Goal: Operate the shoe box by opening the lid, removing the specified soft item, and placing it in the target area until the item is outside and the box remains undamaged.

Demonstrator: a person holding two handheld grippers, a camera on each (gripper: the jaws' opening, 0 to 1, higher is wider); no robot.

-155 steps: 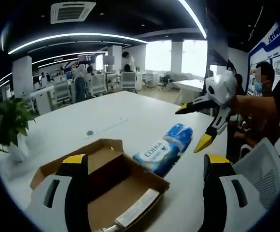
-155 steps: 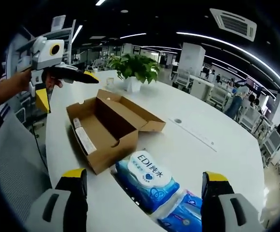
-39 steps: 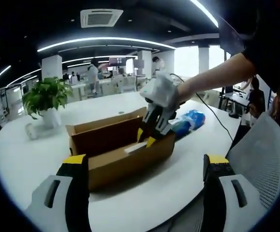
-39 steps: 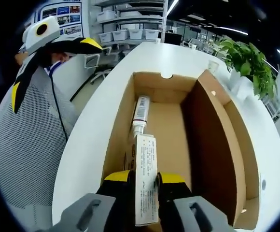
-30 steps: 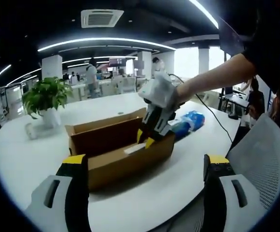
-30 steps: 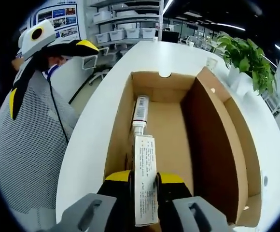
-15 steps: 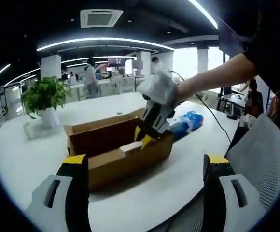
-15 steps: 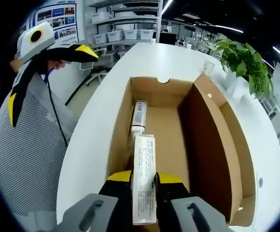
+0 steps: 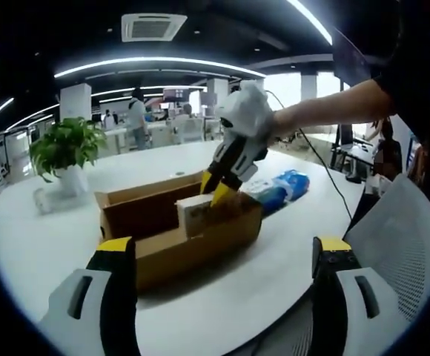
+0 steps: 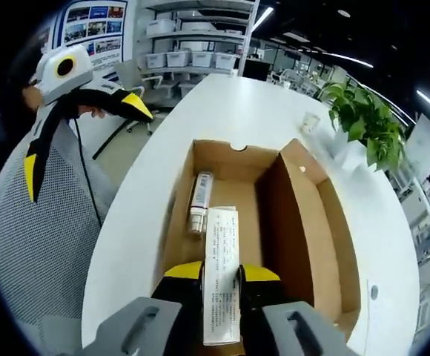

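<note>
- Surface (image 10: 222, 96): white, curved edge, carries all items. A mesh chair (image 10: 30, 245) sits just off its edge on the left tool's side. Keep any swing of the lifted item over the surface, not over the chair.
- Shoe box (image 10: 304, 222) / (image 9: 163, 248): brown cardboard, lid folded back and resting open. No tears or crushed walls seen. A tube (image 10: 199, 191) lies inside along the wall nearest the left tool.
- Blue wipes pack (image 9: 278, 187): lies on the surface beside the box on its far side in the left gripper view. Appears to be already outside; whether it marks the target area, can't tell.
- Right tool (image 10: 221, 276) / (image 9: 216, 187): closed on the white carton (image 10: 220, 273) / (image 9: 195, 213), gripping it at one end. Carton is raised, its top at about rim level in the left gripper view, far end pointing toward the tube.
- Left tool (image 9: 219, 256) / (image 10: 81, 130): jaws wide apart, holding nothing, held back from the box, off the surface edge.
- Step in hand, in my judgement: lifting the carton clear of the box.
- Recs: lift straight up until the low end clears the rim before moving sideways, so the carton doesn't drag on the wall. Keep the grip firm but not crushing; the carton looks thin-walled. If the box shifts, steady it w/ the left tool on the outside wall, not on the lid fold.
</note>
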